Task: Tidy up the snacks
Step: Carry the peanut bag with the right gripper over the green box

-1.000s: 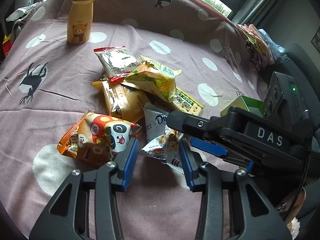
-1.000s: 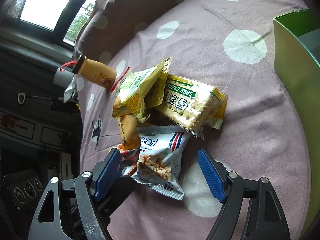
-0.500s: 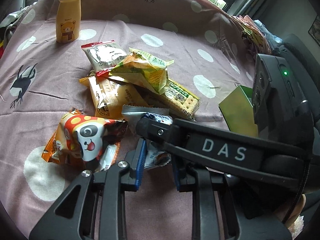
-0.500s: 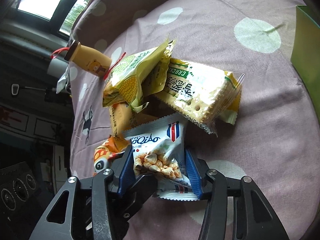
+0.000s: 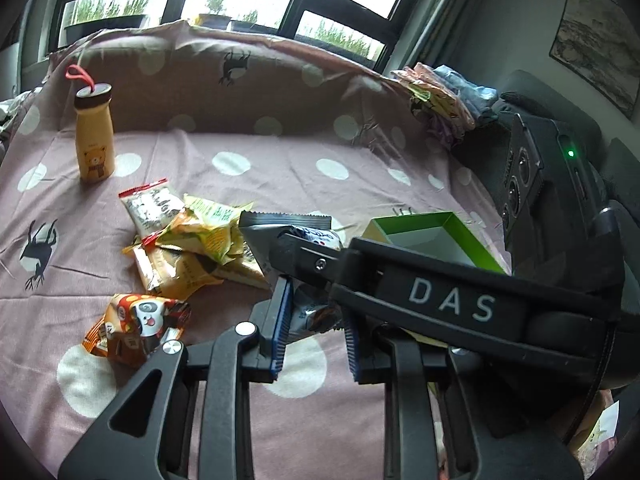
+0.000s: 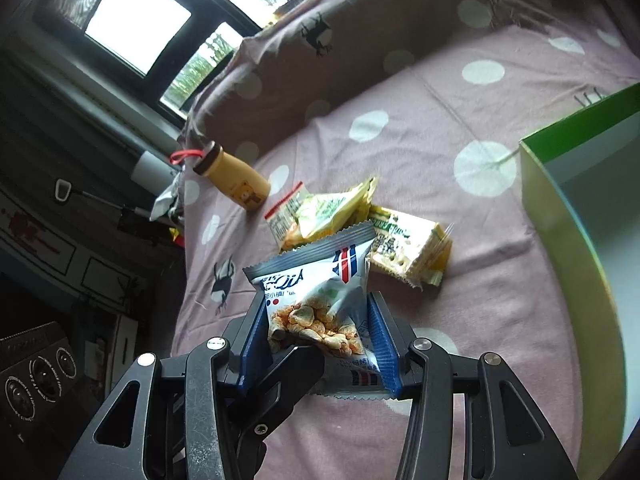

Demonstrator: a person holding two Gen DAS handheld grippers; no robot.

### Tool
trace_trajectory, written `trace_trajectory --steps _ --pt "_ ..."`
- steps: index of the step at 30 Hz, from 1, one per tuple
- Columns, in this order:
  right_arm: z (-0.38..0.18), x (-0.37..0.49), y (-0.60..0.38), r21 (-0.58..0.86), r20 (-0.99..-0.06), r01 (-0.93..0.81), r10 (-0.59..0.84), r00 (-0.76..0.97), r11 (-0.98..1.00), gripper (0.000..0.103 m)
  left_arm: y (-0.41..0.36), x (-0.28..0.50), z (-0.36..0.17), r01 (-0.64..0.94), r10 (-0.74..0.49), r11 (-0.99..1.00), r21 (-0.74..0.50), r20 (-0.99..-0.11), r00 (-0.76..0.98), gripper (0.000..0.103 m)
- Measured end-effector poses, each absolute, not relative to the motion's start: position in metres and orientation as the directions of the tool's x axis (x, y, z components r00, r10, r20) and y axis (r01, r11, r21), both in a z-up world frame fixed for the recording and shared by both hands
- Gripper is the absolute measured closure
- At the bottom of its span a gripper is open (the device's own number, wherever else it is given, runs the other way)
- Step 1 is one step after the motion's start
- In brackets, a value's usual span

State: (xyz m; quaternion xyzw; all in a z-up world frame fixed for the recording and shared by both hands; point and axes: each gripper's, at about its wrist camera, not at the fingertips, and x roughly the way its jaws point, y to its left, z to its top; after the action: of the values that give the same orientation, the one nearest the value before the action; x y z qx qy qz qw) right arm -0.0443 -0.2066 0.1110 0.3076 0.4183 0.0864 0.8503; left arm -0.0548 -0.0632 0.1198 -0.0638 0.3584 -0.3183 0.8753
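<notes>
My right gripper holds the white snack bag across its width, both blue pads pressed into its sides, the jaws about half open around it. The bag stands upright between the pads, its grey crimped top edge uppermost, clear of the pink dotted cloth below. My left gripper sits just beside the right one, its jaws nearly closed on the lower corner of the same bag (from the left camera the right gripper's black body, lettered DAS, crosses in front and hides most of the wrapper). So both of my grippers have this one bag between them, lifted off the cloth.

The other snacks lie in a loose heap on the cloth, beyond the held bag. A cracker pack lies to the right of the heap, a yellow-green pouch rests on top of it, a red-edged packet lies at the far left of it, and an orange-yellow pack lies under the pouch. A panda bag lies apart, near left. A yellow bear bottle with a red loop stands upright at the far left, well apart from the heap. The green box sits open at the right, its pale inside showing, near the held bag.
</notes>
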Motion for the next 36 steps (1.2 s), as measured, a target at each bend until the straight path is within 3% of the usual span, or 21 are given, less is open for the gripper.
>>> trace_trajectory --steps 7,14,27,36 --pt "0.142 -0.073 -0.25 0.577 -0.617 0.166 0.294 0.731 0.799 0.052 -0.106 -0.064 0.139 0.632 -0.699 0.695 -0.343 -0.527 0.483 0.081" --pt "0.15 -0.1 -0.298 0.548 -0.627 0.3 0.146 0.765 0.781 0.052 -0.16 -0.062 0.139 0.711 -0.783 0.575 -0.406 -0.524 0.335 0.081" --pt "0.125 -0.135 -0.375 0.552 -0.692 0.503 0.028 0.721 0.665 0.052 -0.249 -0.067 0.118 0.763 -0.793 0.463 -0.451 -0.596 0.128 0.081" --pt "0.099 -0.139 -0.399 0.543 -0.748 0.57 0.046 0.662 0.617 0.052 -0.273 -0.069 0.099 0.743 -0.746 0.486 -0.46 -0.661 0.078 0.081"
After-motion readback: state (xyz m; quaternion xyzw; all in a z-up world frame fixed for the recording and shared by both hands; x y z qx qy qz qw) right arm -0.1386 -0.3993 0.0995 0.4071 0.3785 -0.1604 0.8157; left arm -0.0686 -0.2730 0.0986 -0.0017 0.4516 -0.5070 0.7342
